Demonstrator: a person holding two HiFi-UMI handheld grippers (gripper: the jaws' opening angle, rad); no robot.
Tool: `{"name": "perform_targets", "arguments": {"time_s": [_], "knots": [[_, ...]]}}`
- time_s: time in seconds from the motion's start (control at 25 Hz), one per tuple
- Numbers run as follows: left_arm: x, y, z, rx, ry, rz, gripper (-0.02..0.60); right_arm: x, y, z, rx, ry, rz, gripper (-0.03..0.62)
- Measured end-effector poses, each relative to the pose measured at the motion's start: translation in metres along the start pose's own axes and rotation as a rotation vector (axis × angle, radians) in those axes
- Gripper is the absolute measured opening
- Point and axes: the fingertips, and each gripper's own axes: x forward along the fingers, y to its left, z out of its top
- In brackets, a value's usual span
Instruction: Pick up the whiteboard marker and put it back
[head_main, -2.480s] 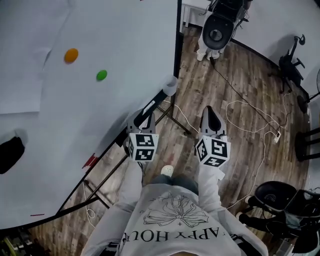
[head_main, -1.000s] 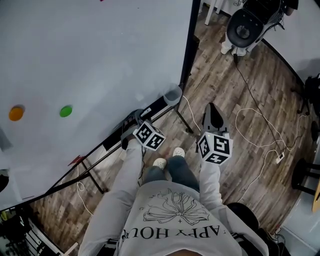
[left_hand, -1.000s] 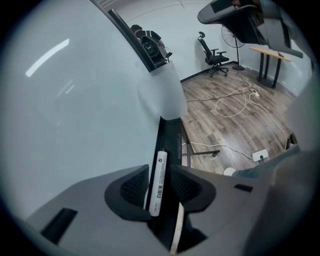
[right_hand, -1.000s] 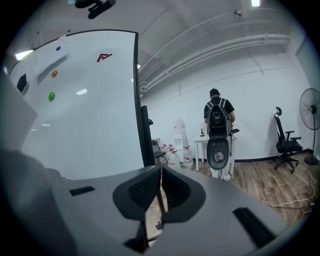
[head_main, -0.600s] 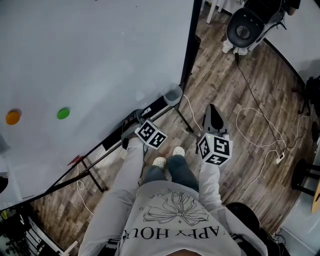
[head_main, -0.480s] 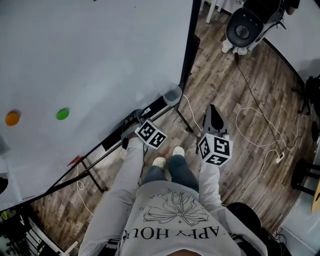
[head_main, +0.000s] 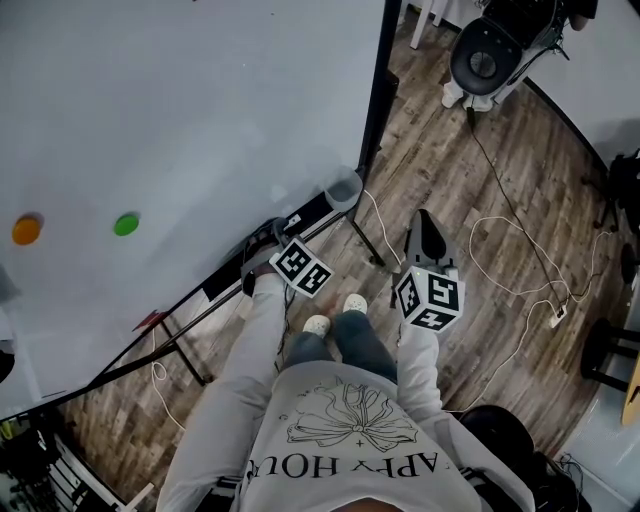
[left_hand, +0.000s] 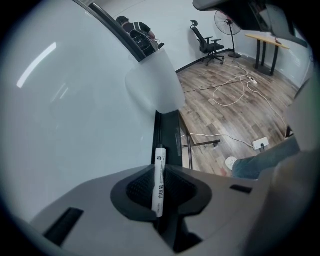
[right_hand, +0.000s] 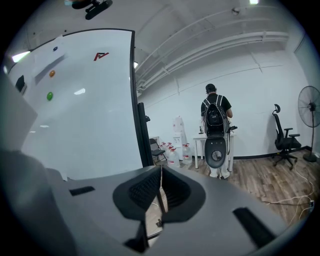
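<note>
The left gripper (left_hand: 159, 168) is closing its jaws on the whiteboard marker (left_hand: 159, 181), and the ribbed pads already lie against the barrel on both sides. The marker is a white barrel with black print. Its long axis runs straight along the jaws, pointing away from the gripper. Its near end sits deep in the throat, and its far end pokes out a little past the fingertips.

Directly under and ahead of that far end runs the black tray (left_hand: 167, 131) along the whiteboard's lower edge, in line with the marker. Farther ahead, at the tray's end, stands a translucent white cup (left_hand: 152, 86). From the head view its mouth faces up, but it is too small to tell whether anything is inside. The whiteboard (left_hand: 65, 110) fills the space to the gripper's left.

To its right and well apart, the right gripper (right_hand: 161, 187) is held over the wood floor (head_main: 450, 180), with its jaws pressed together and nothing between them.
</note>
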Motion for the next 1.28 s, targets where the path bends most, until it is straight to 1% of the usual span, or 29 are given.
{"name": "perform_targets", "arguments": {"time_s": [0.16, 0.36, 0.48, 0.6, 0.72, 0.92, 1.0, 1.08, 1.16, 1.28], "knots": [[-0.006, 0.0, 0.002, -0.046, -0.03, -0.016, 0.06, -0.002, 0.001, 0.001, 0.001, -0.003, 0.002, 0.007], [-0.023, 0.007, 0.01, -0.103, -0.097, 0.004, 0.058, -0.006, 0.002, 0.005, 0.0, -0.012, 0.004, 0.007], [-0.037, 0.017, 0.02, -0.167, -0.157, 0.022, 0.058, -0.008, 0.005, 0.009, -0.001, -0.02, 0.01, 0.007], [-0.053, 0.028, 0.032, -0.236, -0.233, 0.022, 0.058, -0.007, 0.009, 0.012, 0.001, -0.029, 0.019, 0.007], [-0.073, 0.037, 0.049, -0.328, -0.334, -0.007, 0.058, -0.007, 0.01, 0.017, -0.002, -0.039, 0.027, 0.006], [-0.108, 0.061, 0.079, -0.529, -0.515, -0.074, 0.058, -0.005, 0.006, 0.029, -0.009, -0.064, 0.029, 0.006], [-0.121, 0.071, 0.091, -0.575, -0.582, -0.089, 0.058, -0.004, 0.004, 0.033, -0.011, -0.074, 0.027, 0.006], [-0.136, 0.081, 0.105, -0.598, -0.659, -0.091, 0.058, -0.004, 0.002, 0.038, -0.01, -0.084, 0.026, 0.006], [-0.152, 0.09, 0.121, -0.633, -0.765, -0.095, 0.058, -0.004, -0.001, 0.041, -0.002, -0.093, 0.029, 0.006], [-0.178, 0.103, 0.144, -0.696, -0.969, -0.121, 0.058, -0.006, -0.006, 0.044, 0.004, -0.102, 0.027, 0.006]]}}
